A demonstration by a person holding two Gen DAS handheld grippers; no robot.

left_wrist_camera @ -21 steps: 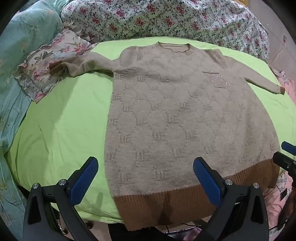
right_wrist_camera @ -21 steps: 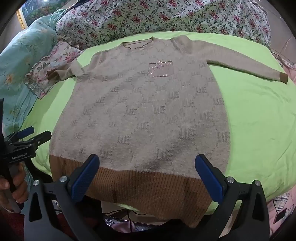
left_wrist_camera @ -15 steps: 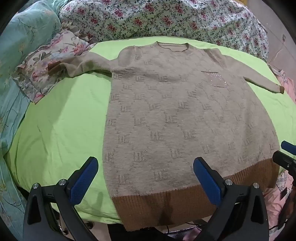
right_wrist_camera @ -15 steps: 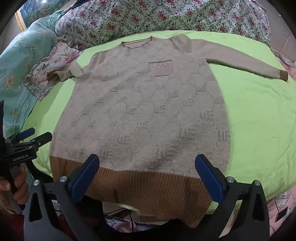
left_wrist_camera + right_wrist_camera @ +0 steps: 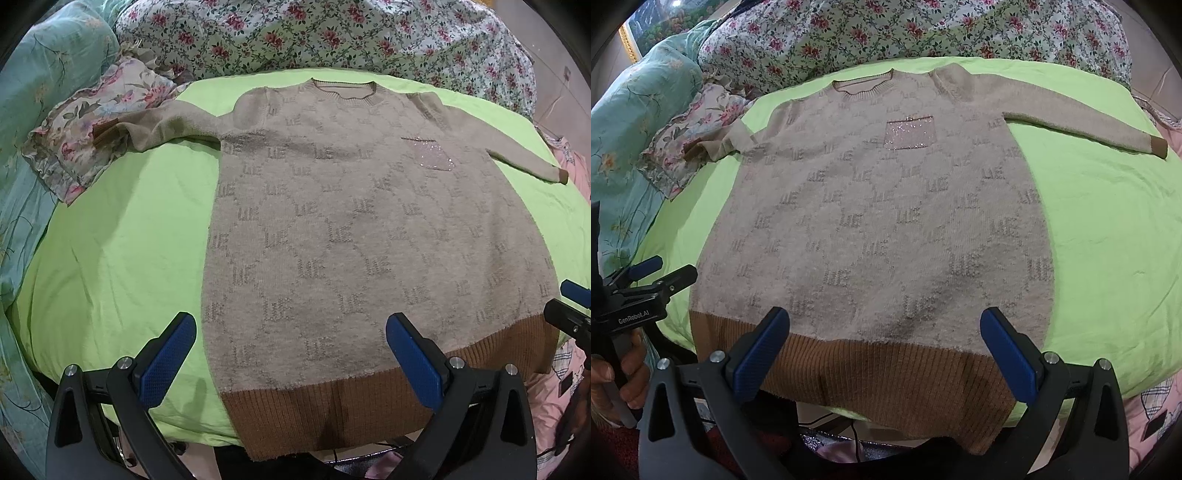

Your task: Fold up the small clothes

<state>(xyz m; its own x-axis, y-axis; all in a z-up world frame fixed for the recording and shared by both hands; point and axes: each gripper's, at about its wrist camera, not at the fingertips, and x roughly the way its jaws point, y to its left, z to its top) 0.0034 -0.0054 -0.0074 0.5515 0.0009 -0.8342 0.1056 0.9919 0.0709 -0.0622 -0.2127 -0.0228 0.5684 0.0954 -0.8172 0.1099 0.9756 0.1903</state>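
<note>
A beige knit sweater [image 5: 351,229] with a brown ribbed hem [image 5: 369,402] and a sparkly chest pocket [image 5: 430,157] lies flat, front up, on a lime green sheet [image 5: 110,258]. It also shows in the right wrist view [image 5: 886,229], both sleeves spread out. Its left sleeve cuff [image 5: 105,133] rests on a floral pillow. My left gripper [image 5: 291,354] is open and empty, above the hem's left part. My right gripper [image 5: 886,350] is open and empty, above the hem's middle. Each gripper shows at the other view's edge.
A floral quilt [image 5: 332,33] lies behind the sweater. A ruffled floral pillow [image 5: 92,129] and a teal floral pillow [image 5: 40,74] sit at the left. The sheet's front edge drops off just under the hem. Pink bedding [image 5: 1156,417] lies at the lower right.
Both views have shifted only slightly; the sweater sits a touch lower in the frames. Both grippers stay open and empty.
</note>
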